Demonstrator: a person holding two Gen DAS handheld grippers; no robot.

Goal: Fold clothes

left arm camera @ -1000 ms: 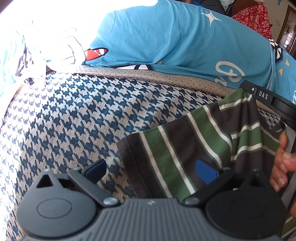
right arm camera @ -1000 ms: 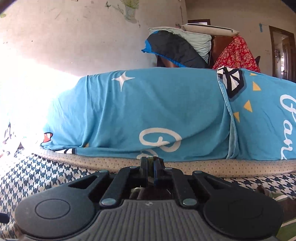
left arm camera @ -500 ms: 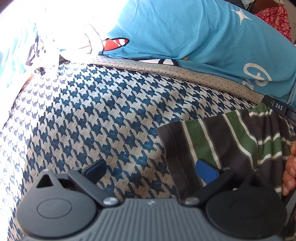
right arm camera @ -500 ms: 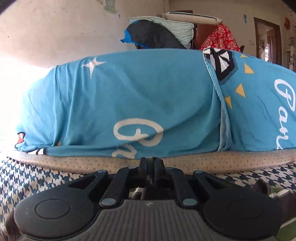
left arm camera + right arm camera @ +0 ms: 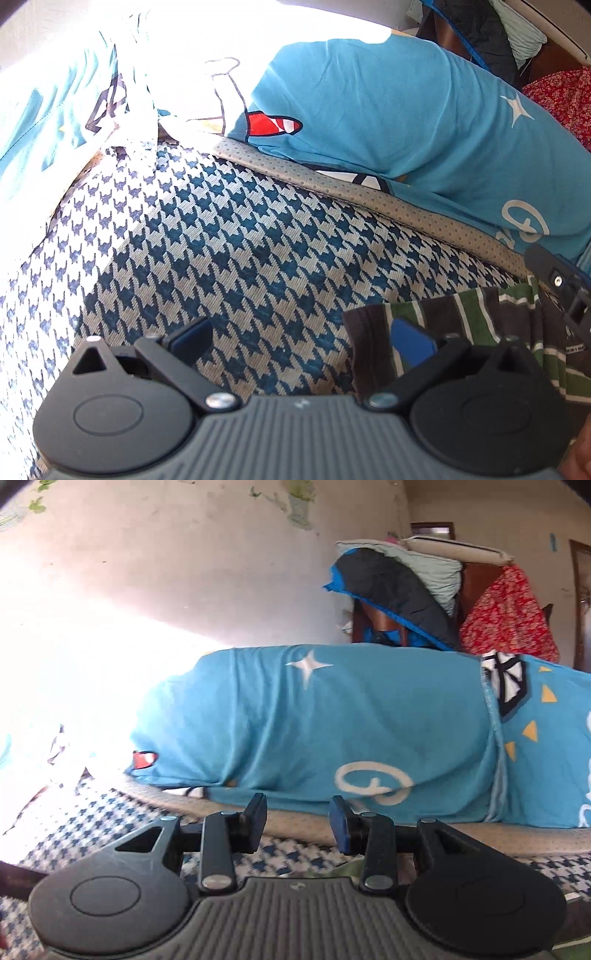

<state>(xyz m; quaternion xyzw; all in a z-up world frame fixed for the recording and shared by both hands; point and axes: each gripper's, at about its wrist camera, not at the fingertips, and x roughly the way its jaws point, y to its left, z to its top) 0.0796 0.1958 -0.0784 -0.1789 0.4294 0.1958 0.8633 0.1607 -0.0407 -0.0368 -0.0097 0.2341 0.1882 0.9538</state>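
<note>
A green, brown and white striped garment (image 5: 480, 321) lies on the houndstooth bed cover (image 5: 221, 240) at the lower right of the left wrist view. My left gripper (image 5: 301, 343) is wide open low over the cover. Its right pad (image 5: 412, 347) hovers over the garment's left edge without pressing it. The right gripper (image 5: 299, 821) has its jaws opening with nothing between them. Only a scrap of green cloth (image 5: 343, 867) shows below its fingers. Black parts of the right gripper's body (image 5: 554, 273) show beyond the garment.
A big blue pillow with white stars and lettering (image 5: 332, 720) lies across the back of the bed, behind a beige dotted hem (image 5: 332, 177). Piled bedding and red floral cloth (image 5: 506, 616) stand by the wall. Glare washes out the left. A person's finger (image 5: 580, 458) shows at the corner.
The right gripper was shut with cloth at its tips; its jaws have now parted and it has lifted. The left gripper moved left, so the garment sits further right in its view.
</note>
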